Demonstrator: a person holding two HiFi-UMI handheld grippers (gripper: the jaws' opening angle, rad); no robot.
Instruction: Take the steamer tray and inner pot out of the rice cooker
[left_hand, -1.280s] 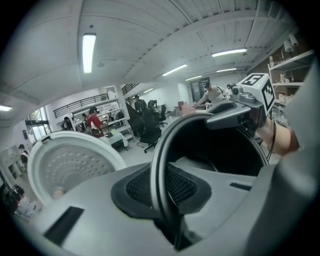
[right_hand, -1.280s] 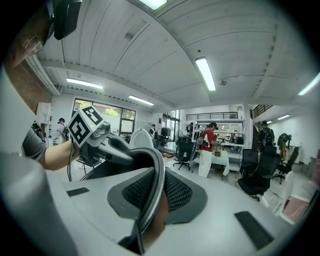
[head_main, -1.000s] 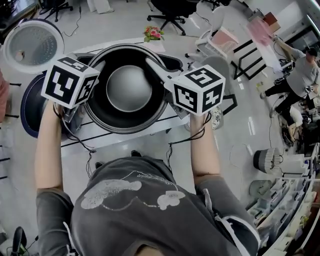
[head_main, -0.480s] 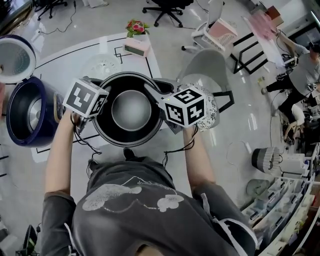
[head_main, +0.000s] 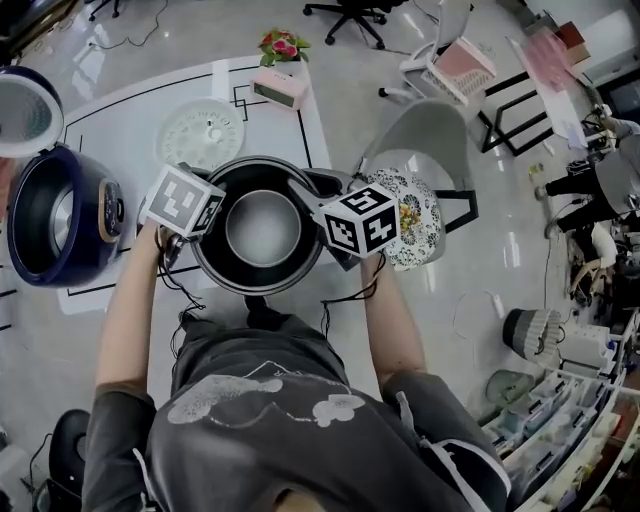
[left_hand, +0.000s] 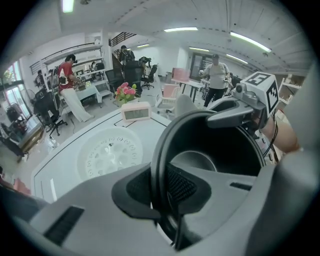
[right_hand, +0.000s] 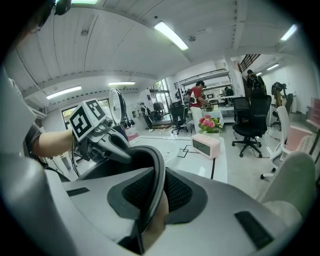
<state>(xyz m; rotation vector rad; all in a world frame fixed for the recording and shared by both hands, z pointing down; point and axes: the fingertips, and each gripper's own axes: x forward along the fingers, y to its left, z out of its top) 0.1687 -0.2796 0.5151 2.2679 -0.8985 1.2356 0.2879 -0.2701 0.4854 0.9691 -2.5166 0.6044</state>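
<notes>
Both grippers have come down since a second ago, and the inner pot (head_main: 262, 228) they carry now looks smaller and lower over the white bench (head_main: 120, 110). The left gripper (left_hand: 161, 186) is squeezed narrow on the pot's rim, which sits between its two dark pads. The right gripper (right_hand: 150, 197) pinches the rim on the other side the same way. The pot is dark inside with a shiny grey bottom. I cannot tell if it touches the bench. The rice cooker (head_main: 45, 215) stands apart on the left, dark blue, with its lid (head_main: 25, 110) up. The round white steamer tray (head_main: 200, 132) lies flat on the bench just behind the pot. Farther back are a pink clock (head_main: 279, 92) and some flowers (head_main: 283, 45).
</notes>
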